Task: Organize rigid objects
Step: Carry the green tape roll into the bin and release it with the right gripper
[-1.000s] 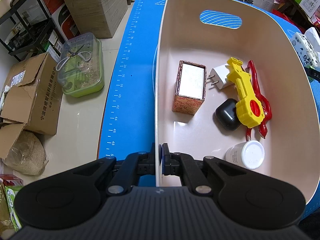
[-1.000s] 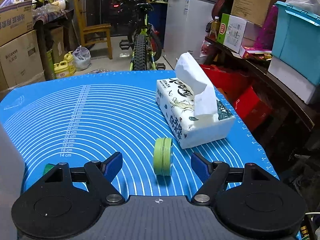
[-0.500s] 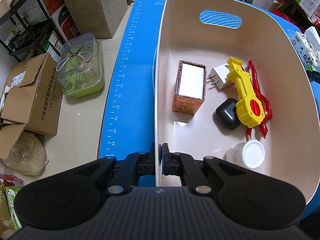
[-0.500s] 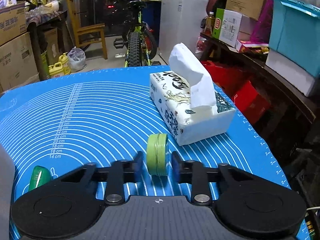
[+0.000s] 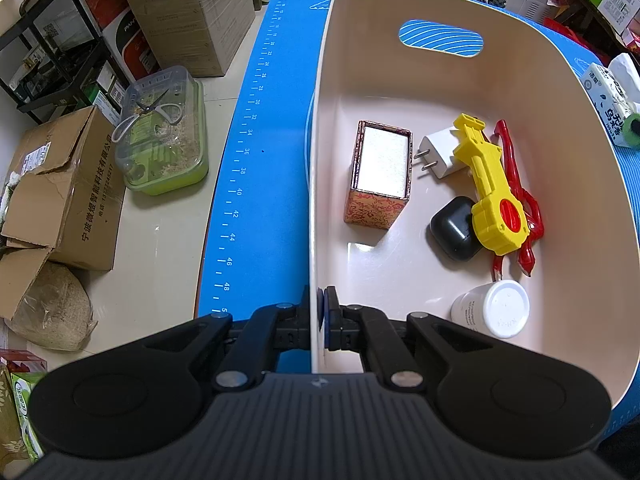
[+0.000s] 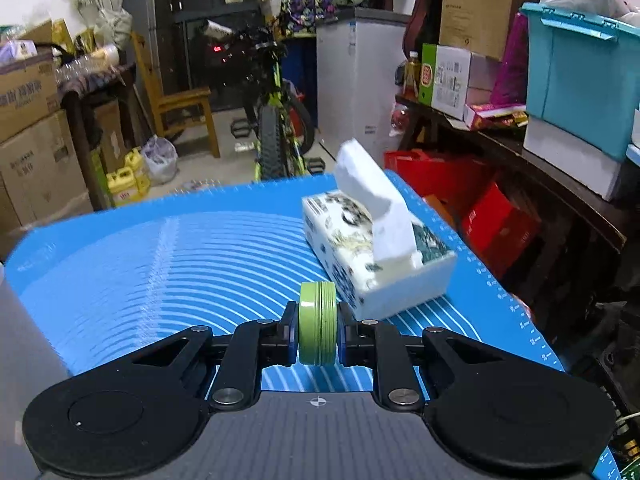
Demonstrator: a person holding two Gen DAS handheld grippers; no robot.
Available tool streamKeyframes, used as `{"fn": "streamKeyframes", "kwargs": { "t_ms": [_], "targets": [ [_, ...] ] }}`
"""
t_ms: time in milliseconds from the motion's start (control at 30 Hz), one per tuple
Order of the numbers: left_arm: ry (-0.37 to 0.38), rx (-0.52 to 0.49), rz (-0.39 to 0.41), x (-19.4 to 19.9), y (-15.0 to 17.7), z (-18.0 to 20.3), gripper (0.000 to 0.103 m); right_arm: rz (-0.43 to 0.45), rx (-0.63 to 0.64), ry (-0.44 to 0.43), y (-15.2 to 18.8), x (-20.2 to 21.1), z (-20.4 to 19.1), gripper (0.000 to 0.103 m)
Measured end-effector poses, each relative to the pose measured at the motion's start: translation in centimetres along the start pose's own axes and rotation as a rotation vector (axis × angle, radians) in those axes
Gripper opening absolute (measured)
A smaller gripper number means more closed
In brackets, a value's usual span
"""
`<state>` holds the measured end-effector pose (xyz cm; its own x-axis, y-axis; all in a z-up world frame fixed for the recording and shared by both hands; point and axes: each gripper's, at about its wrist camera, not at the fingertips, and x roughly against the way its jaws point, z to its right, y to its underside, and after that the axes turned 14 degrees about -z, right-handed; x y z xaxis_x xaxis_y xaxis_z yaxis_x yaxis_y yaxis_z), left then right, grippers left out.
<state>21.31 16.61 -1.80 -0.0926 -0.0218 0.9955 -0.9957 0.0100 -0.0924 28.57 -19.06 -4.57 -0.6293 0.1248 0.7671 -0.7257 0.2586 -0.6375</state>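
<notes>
My left gripper [image 5: 320, 322] is shut on the near left rim of the cream basket [image 5: 316, 208]. Inside lie a patterned box [image 5: 380, 176], a white plug [image 5: 440, 152], a yellow toy tool [image 5: 490, 196], a red clip [image 5: 520, 200], a black case [image 5: 454, 228] and a white jar [image 5: 494, 308]. My right gripper [image 6: 318, 330] is shut on a round green tin [image 6: 317, 324], held on edge above the blue mat [image 6: 180, 264]. The tin also shows at the right edge of the left wrist view [image 5: 632, 130].
A tissue pack [image 6: 376, 252] lies on the mat just beyond and right of the tin. The basket's wall [image 6: 20, 344] fills the left edge of the right wrist view. Boxes [image 5: 64, 196] and a green container [image 5: 164, 140] sit on the floor left of the table. A bicycle [image 6: 272, 120] stands behind.
My right gripper closed on the green tin and lifted it off the mat. The left gripper and basket have not moved.
</notes>
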Motion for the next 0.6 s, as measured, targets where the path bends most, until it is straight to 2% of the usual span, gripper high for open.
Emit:
{"fn": "streamKeyframes", "kwargs": {
  "t_ms": [300,467,600],
  "targets": [
    [-0.001,-0.001,0.001,0.0,0.0,0.0,0.006,0.135,0.055,-0.047,-0.5,6.3,-4.1,0.029],
    [-0.002,-0.001,0.001,0.0,0.0,-0.1,0.006,0.21,0.152,-0.115,-0.1,9.5,-7.2,0.029],
    [-0.003,-0.001,0.001,0.1,0.0,-0.1,0.006,0.233,0.233,-0.18,0.6,11.4,-9.8,0.029]
  ]
}}
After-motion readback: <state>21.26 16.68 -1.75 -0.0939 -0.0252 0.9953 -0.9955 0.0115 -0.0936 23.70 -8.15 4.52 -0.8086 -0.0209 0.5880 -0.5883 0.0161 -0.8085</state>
